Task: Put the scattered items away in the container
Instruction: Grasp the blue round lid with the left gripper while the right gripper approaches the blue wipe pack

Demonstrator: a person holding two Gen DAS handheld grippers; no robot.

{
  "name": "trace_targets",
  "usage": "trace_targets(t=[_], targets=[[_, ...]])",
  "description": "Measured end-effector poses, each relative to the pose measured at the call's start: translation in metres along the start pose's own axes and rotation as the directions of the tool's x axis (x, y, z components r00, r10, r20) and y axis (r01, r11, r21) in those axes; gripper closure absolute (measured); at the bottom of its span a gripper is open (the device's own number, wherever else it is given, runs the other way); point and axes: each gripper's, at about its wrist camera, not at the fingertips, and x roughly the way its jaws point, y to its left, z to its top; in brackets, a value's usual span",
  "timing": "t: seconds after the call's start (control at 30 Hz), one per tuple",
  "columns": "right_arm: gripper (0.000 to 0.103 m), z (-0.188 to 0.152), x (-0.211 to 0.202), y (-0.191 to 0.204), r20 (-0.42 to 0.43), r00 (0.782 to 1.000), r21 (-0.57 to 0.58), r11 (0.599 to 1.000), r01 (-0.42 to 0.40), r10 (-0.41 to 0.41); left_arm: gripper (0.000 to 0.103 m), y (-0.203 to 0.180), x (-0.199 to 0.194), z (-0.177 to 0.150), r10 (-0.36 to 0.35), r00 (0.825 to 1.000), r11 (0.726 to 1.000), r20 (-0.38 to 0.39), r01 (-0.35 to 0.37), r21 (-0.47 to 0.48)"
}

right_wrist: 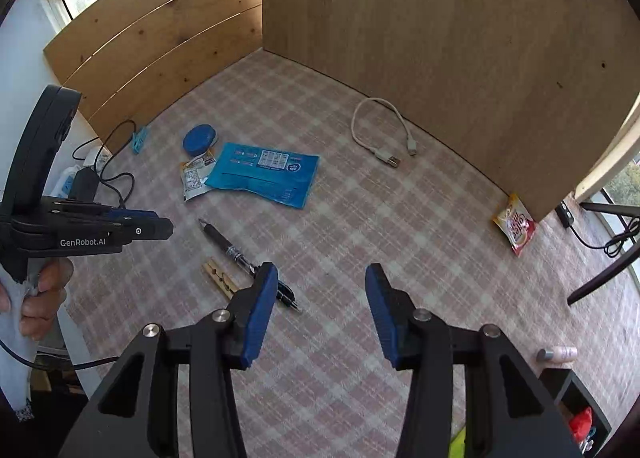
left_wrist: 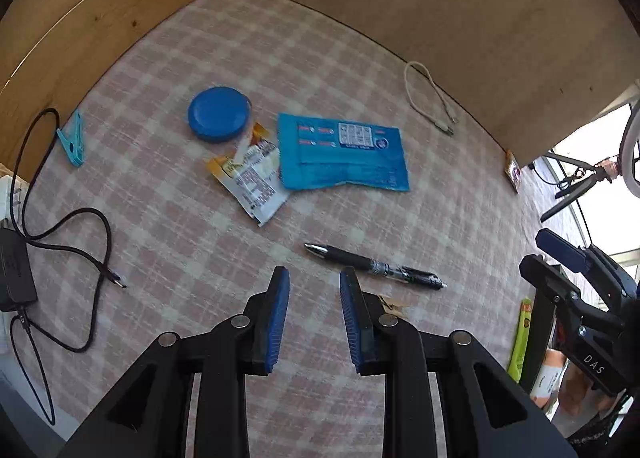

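My left gripper [left_wrist: 314, 278] is open and empty above the checked tablecloth, just left of a black pen [left_wrist: 374, 266]. My right gripper [right_wrist: 322, 278] is open and empty; the pen [right_wrist: 236, 254] and a wooden clothespin [right_wrist: 219, 278] lie by its left finger. Farther off lie a blue packet [left_wrist: 342, 154] [right_wrist: 264, 172], a yellow-white sachet [left_wrist: 252, 182] [right_wrist: 194, 174], a blue round lid [left_wrist: 219, 114] [right_wrist: 199, 139], a teal clip [left_wrist: 74, 140] [right_wrist: 140, 139] and a white USB cable [left_wrist: 430, 98] [right_wrist: 384, 134]. A black container [right_wrist: 580, 406] holding some items sits at the lower right.
Wooden panels [right_wrist: 440, 38] wall the back and left. A black charger with cable [left_wrist: 60, 242] lies at the left edge. A red-yellow snack pack [right_wrist: 516, 226] leans by the panel's end. A small white bottle [right_wrist: 558, 354] lies near the container. The left gripper shows in the right wrist view [right_wrist: 132, 228].
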Motion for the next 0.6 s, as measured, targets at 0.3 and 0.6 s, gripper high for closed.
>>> trace_targets(t=[0.3, 0.6], targets=[[0.036, 0.064, 0.077, 0.026, -0.12, 0.991, 0.124, 0.991, -0.046, 0.061, 0.063, 0.061, 0.017, 0.069, 0.087, 0.995, 0.992, 0.039, -0.083, -0.098], [0.036, 0.097, 0.103, 0.072, -0.166, 0.981, -0.308, 0.939, -0.153, 0.105, 0.061, 0.07, 0.034, 0.095, 0.082, 0.996, 0.992, -0.046, -0.086, -0.096]])
